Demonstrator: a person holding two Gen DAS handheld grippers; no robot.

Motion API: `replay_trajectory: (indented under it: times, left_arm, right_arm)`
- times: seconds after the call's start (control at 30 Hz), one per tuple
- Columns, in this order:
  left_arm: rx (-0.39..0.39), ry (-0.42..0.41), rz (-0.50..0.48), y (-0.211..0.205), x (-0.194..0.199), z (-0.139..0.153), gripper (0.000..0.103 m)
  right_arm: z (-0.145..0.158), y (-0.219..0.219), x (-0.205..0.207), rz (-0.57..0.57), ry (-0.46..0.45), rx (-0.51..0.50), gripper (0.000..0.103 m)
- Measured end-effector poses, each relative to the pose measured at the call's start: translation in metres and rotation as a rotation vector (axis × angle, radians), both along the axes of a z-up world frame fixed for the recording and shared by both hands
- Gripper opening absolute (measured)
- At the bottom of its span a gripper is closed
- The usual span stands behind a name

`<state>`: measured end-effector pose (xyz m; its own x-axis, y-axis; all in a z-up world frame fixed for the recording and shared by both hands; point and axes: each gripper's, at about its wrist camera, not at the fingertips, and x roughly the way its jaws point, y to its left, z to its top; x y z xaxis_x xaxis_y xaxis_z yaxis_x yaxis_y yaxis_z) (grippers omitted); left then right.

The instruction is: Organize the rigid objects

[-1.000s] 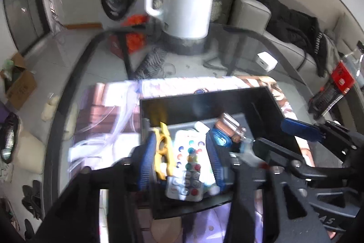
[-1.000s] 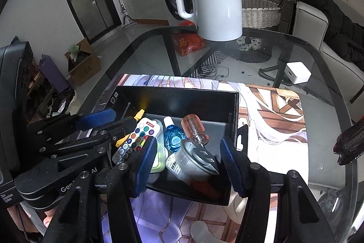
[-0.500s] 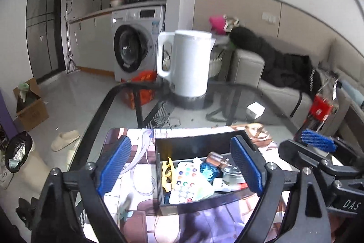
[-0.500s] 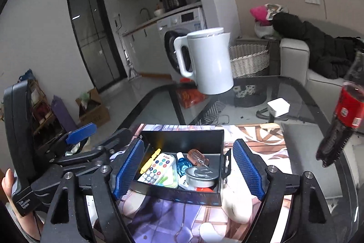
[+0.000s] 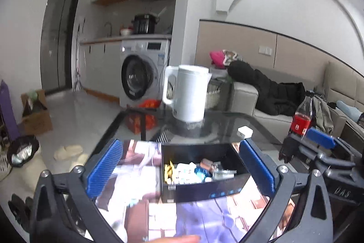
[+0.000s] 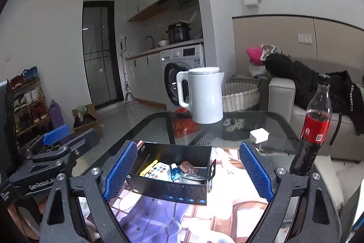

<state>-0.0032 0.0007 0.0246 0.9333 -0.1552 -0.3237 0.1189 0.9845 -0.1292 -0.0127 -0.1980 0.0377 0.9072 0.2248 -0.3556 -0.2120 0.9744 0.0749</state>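
Both grippers, left (image 5: 180,166) and right (image 6: 187,169): jaws just spread wide, empty. Black box (image 6: 169,191) ahead between pads, untouched. Retreat straight, clear of rim.

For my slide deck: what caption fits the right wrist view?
Open right gripper facing a black box of small items, kettle and cola bottle behind.

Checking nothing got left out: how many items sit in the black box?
5 visible in the black box: yellow clip, button remote, blue bottle, brown-handled tool, metal can. Others may be hidden underneath.
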Motion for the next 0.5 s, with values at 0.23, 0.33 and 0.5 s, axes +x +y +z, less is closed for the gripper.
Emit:
replay_trajectory:
  times: [0.23, 0.33, 0.5]
  left_arm:
    - [0.049, -0.004, 0.012, -0.002, 0.005, -0.003, 0.103]
    - [0.041, 0.009, 0.013, -0.002, 0.007, -0.005, 0.103]
    - [0.068, -0.023, 0.010, -0.007, 0.001, -0.003, 0.103]
  right_arm:
    - [-0.002, -0.002, 0.002, -0.032, 0.038, 0.041, 0.097]
    - [-0.006, 0.002, 0.004, -0.025, 0.052, 0.026, 0.097]
    - [-0.010, 0.006, 0.002, -0.011, 0.053, 0.015, 0.097]
